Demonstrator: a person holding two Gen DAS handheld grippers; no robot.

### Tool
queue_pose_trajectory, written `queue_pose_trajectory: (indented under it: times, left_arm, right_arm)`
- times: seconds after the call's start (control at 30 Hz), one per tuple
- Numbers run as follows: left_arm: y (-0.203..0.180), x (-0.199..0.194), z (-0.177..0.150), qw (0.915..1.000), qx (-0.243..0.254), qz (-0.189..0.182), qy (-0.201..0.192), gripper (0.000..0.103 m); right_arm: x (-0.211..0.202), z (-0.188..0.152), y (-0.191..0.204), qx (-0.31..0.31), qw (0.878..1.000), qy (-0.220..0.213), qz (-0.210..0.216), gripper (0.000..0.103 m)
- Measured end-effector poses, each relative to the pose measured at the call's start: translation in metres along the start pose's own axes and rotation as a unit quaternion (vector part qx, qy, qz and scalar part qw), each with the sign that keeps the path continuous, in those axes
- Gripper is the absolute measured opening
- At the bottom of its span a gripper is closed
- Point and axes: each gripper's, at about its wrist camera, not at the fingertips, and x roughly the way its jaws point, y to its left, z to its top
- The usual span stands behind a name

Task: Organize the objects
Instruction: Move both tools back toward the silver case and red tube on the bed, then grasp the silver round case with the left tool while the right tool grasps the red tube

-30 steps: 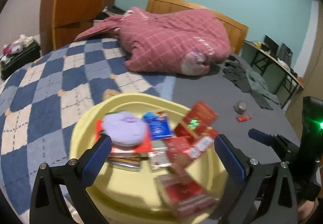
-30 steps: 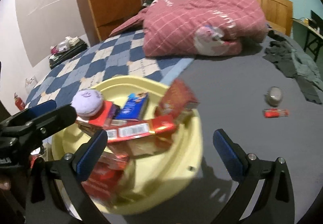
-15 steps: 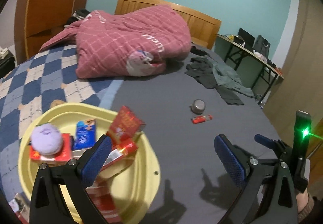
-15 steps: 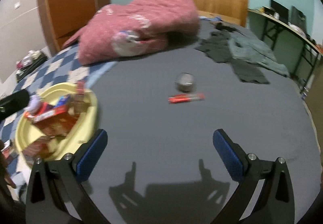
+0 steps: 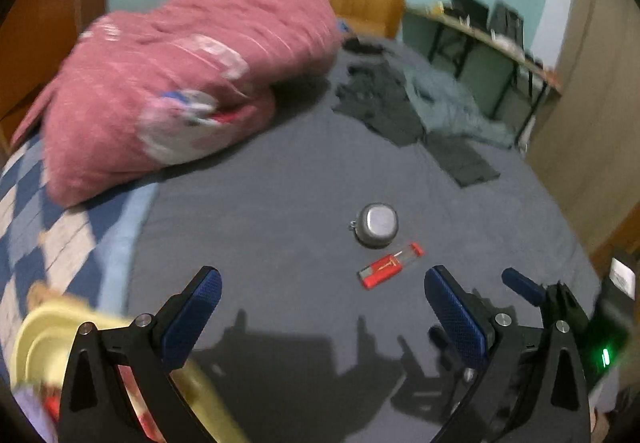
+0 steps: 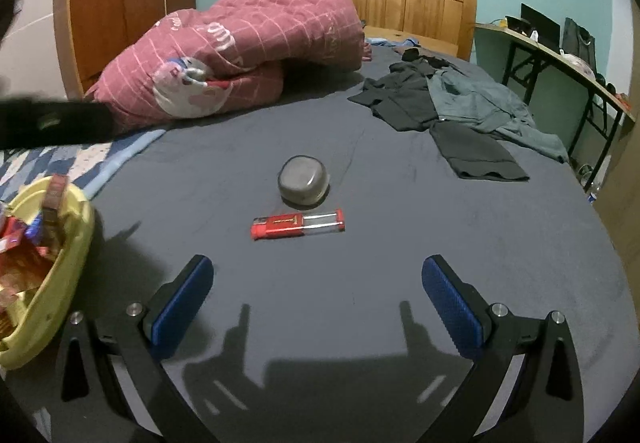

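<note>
A red and clear lighter point(image 6: 298, 224) lies flat on the grey bedsheet, with a small round metal tin point(image 6: 303, 180) just beyond it. Both show in the left wrist view too: the lighter point(image 5: 390, 265) and the tin point(image 5: 377, 224). My right gripper point(image 6: 316, 295) stands open a short way in front of the lighter, nothing between its fingers. My left gripper point(image 5: 322, 309) is open and empty, left of the lighter. The yellow basin point(image 6: 68, 243) of red packets sits at the left edge, and its rim point(image 5: 36, 331) shows low left in the left wrist view.
A pink quilt point(image 6: 248, 43) is heaped at the back left before the wooden headboard point(image 6: 416, 7). Dark clothes point(image 6: 444, 107) lie at the back right. A checked blanket point(image 5: 48, 227) covers the left side. A desk point(image 6: 560, 51) stands past the right edge of the bed.
Both grippers have swung right, away from the yellow basin and toward the lighter and tin. The basin has slid from centre to the left edge of both views. Both stayed open.
</note>
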Motion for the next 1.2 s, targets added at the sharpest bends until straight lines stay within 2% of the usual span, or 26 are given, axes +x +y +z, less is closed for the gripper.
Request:
queue_pose_trajectory:
  times: [0.07, 0.1, 0.2, 0.27, 0.33, 0.47, 0.57, 0.7, 0.83, 0.97, 1.1, 1.13, 1.2]
  left_arm:
    - [-0.006, 0.035, 0.013, 0.9995, 0.006, -0.02, 0.024, 0.103]
    - [-0.008, 0.051, 0.018, 0.9991, 0.007, -0.025, 0.035, 0.103]
    - [-0.012, 0.097, 0.034, 0.9976, 0.022, -0.022, 0.062, 0.103]
    - [-0.015, 0.121, 0.042, 0.9957, 0.036, -0.02, 0.083, 0.103]
    - [-0.017, 0.138, 0.051, 0.9953, 0.044, -0.014, 0.085, 0.102]
    - [-0.021, 0.165, 0.062, 0.9943, 0.035, -0.024, 0.098, 0.102]
    - [-0.025, 0.178, 0.063, 0.9943, 0.028, -0.02, 0.101, 0.102]
    - [-0.03, 0.19, 0.062, 0.9929, 0.024, -0.032, 0.112, 0.102]
    - [-0.045, 0.198, 0.057, 0.9917, 0.072, 0.005, 0.107, 0.102]
    - [-0.042, 0.208, 0.06, 0.992, 0.067, 0.005, 0.106, 0.102]
    - [-0.033, 0.218, 0.063, 0.9924, 0.051, -0.001, 0.112, 0.102]
    - [-0.034, 0.218, 0.063, 0.9938, 0.052, 0.006, 0.098, 0.102]
    - [-0.034, 0.217, 0.063, 0.995, 0.062, 0.019, 0.076, 0.102]
  right_arm:
    - [0.014, -0.002, -0.001, 0.007, 1.0, 0.006, 0.007, 0.103]
    - [0.024, -0.001, 0.0, 0.009, 1.0, 0.022, 0.015, 0.103]
    - [0.042, 0.001, 0.001, 0.011, 0.998, 0.054, 0.018, 0.103]
    - [0.049, 0.005, 0.002, 0.011, 0.998, 0.057, 0.016, 0.103]
    - [0.054, 0.009, 0.002, 0.01, 0.998, 0.056, 0.013, 0.103]
    - [0.062, 0.011, 0.005, 0.008, 0.998, 0.063, 0.013, 0.103]
    - [0.068, 0.014, 0.004, 0.013, 0.998, 0.068, 0.009, 0.103]
    - [0.074, 0.019, 0.006, 0.011, 0.998, 0.067, 0.004, 0.103]
    - [0.079, 0.023, 0.01, -0.001, 0.998, 0.068, -0.009, 0.103]
    - [0.09, 0.026, 0.01, -0.006, 0.997, 0.078, -0.007, 0.102]
    - [0.097, 0.029, 0.008, -0.001, 0.996, 0.087, 0.012, 0.094]
    - [0.098, 0.029, 0.009, -0.001, 0.996, 0.087, 0.014, 0.092]
    - [0.099, 0.031, 0.008, -0.002, 0.996, 0.084, 0.012, 0.082]
